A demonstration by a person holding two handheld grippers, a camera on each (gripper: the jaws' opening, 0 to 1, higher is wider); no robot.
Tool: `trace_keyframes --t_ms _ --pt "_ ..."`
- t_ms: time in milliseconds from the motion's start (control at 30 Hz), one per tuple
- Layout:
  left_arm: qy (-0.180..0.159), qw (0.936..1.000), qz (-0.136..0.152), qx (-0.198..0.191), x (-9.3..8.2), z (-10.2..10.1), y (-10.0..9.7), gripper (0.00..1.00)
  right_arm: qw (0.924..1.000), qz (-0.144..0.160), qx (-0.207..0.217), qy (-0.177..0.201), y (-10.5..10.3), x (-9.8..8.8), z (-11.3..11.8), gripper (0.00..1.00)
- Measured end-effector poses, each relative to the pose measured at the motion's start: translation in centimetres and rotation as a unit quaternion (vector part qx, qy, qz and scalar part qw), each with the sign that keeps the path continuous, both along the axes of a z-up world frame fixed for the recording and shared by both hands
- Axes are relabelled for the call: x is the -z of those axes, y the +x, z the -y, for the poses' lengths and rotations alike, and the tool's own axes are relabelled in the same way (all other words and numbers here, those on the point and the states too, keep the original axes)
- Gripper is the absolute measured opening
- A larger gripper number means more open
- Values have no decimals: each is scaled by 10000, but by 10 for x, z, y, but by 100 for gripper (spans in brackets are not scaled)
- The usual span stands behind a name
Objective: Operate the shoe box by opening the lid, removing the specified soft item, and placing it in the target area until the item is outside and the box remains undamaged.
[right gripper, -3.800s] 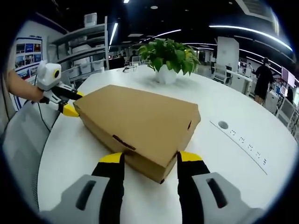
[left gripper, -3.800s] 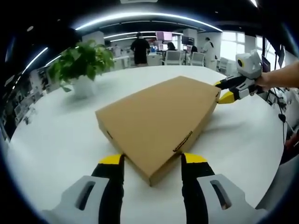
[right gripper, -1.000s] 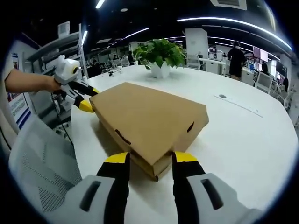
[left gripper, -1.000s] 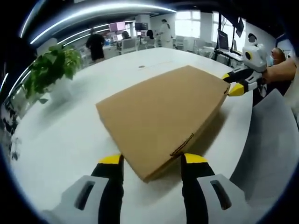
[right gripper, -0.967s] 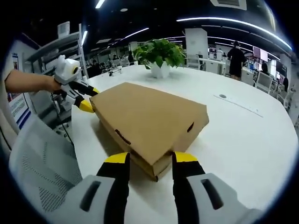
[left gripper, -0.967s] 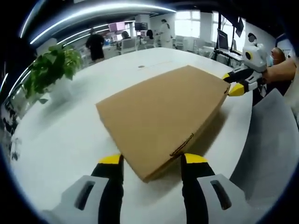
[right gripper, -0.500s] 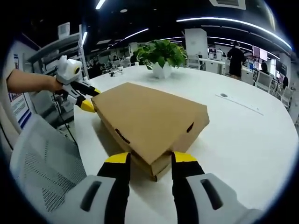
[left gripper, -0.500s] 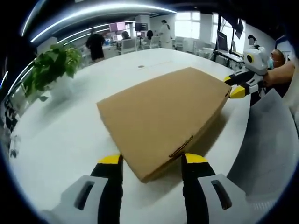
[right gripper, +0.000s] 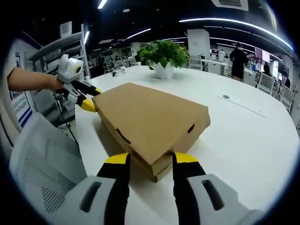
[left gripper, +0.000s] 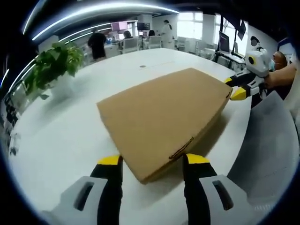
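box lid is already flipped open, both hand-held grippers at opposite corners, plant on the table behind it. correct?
Not quite: the lid is closed. In the right gripper view the shoe box lies flat and shut on the white table. The rest holds: the right hand-held gripper straddles one corner, the left hand-held gripper sits at the opposite corner, and the potted plant stands on the table behind the box.

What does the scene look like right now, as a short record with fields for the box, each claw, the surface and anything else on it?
box: brown cardboard shoe box, lid closed
left claw: left claw open, jaws astride one box corner
right claw: right claw open, jaws astride the opposite corner
surface: white table
other: potted plant standing apart from the box
soft item: hidden
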State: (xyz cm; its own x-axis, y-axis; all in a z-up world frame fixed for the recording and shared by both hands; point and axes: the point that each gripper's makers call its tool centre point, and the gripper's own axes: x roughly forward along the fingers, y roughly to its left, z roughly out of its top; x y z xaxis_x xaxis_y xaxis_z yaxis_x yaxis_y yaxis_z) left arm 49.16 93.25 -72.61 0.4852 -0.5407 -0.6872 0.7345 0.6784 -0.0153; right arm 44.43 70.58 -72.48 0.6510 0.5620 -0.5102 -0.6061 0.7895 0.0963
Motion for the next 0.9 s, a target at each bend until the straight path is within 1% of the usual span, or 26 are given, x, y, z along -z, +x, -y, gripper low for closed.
trace_keyframes --t_ms 100,167,267,467,633,900 --pt "-11 10000 -12 56 0 2 -2 56 10000 24 -56 -10 -1 0 -1 35" --pt "-7 9999 -22 150 1 4 -5 61 10000 39 -74 -14 -1 0 -1 36" --pt "-54 9997 -24 223 1 6 -8 66 10000 10 -60 22 -2 -1 -2 37" --pt "-17 9997 -3 232 0 7 -8 67 10000 -21 -45 56 -3 -3 -3 39" --pt "-104 9998 60 181 -5 7 -9 67 10000 13 -40 70 -3 -7 -3 39" --pt "-107 9996 199 154 -15 7 -9 67 9999 96 -34 41 -4 -17 -4 39"
